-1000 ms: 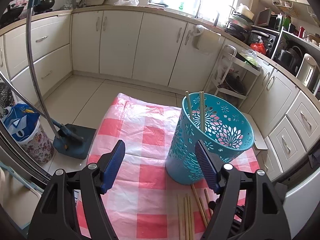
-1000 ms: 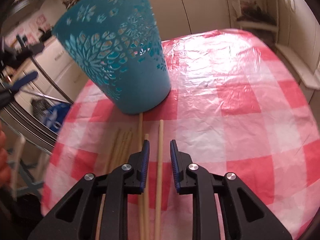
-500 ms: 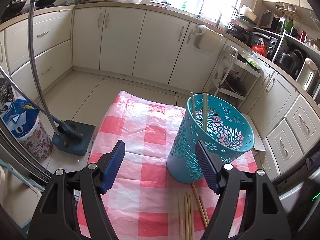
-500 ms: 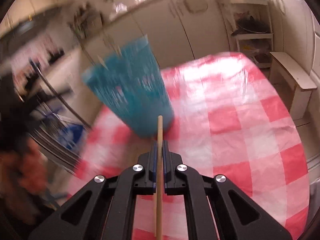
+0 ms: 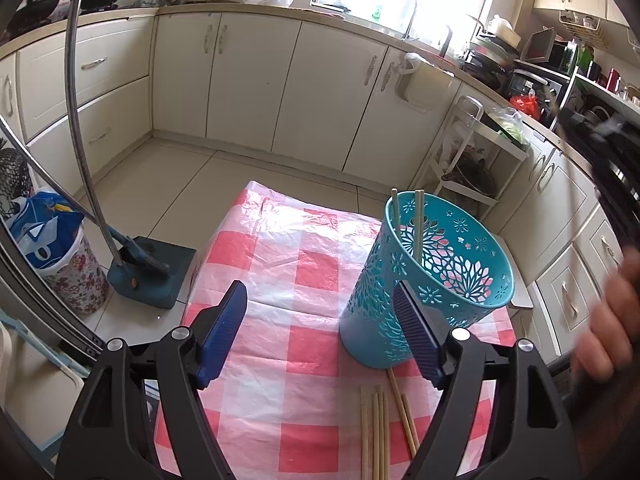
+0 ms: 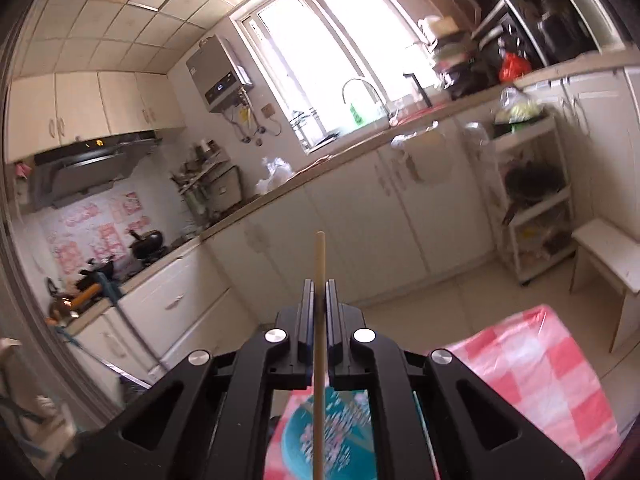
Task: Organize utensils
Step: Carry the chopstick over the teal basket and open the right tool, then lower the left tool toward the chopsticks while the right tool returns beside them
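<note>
My right hand-held gripper point(image 6: 319, 286) is clamped tight on a single wooden chopstick point(image 6: 319, 320), which runs straight up between the blue pads and pokes out past the fingertips, its tip showing against the white cupboards across the kitchen. Below that gripper, blurred, I can make out the teal holder point(image 6: 340, 436) and, to its right, the pink-and-white checked cloth point(image 6: 548, 368) that covers the surface.

My left hand-held gripper point(image 5: 320, 312) stands wide, its jaws opening a touch more, with nothing pressed between the pads. It looks down over the checked cloth point(image 5: 280, 264). The teal cut-out holder point(image 5: 424, 280) stands upright on the cloth, partly behind my right-side finger, and two chopsticks point(image 5: 416, 220) already lean inside it against the far rim. A loose bundle of chopsticks point(image 5: 380, 420) lies flat on the cloth just in front of the holder's base, near the cloth's near edge. At the right border of this view my right hand point(image 5: 612, 320) shows as a blur, raised above the surface. On the floor to the left sit a dustpan point(image 5: 152, 276) and a flowered bin point(image 5: 68, 268).
</note>
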Demonstrator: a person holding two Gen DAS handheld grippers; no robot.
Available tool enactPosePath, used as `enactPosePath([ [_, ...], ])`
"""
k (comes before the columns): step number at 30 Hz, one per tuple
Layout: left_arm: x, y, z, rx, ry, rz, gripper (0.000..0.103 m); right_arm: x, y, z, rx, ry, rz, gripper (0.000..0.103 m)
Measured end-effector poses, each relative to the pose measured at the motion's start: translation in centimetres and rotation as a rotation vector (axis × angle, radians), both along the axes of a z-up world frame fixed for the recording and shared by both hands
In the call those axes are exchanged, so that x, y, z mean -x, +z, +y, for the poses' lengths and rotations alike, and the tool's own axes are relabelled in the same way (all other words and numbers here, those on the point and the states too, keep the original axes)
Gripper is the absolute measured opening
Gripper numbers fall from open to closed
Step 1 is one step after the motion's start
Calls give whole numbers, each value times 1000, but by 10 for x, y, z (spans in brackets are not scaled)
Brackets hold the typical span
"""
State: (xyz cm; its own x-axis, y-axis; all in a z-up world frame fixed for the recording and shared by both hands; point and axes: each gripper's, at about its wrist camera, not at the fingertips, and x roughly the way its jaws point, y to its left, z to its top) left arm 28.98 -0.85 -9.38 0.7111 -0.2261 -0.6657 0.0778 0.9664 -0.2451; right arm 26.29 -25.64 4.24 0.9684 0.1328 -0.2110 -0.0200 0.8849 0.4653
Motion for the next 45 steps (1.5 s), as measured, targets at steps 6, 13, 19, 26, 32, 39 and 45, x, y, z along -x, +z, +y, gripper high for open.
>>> enactPosePath([
  [6,1,1,1,-10,-5,-3,73,-26,-24,16,89,-92,44,6],
  [13,2,1,0,-21,-15,3,73,-28,-38,26,138,-64,103,12],
  [19,1,-2,-1,-33,-21,17,74,21,-33,28,154,1,82,25],
  [26,-6,-17,-10,-92,-51,91,76,82,-98,22,197,113,295,26],
  [32,-8,-38,-31,-132,-137,166,76,61,-176,46,260,282,543,23],
  [39,-11,-54,-50,-161,-201,213,76,42,-204,59,331,303,617,9],
  [45,-17,-63,-60,-169,-213,236,76,54,-207,68,406,353,630,3],
])
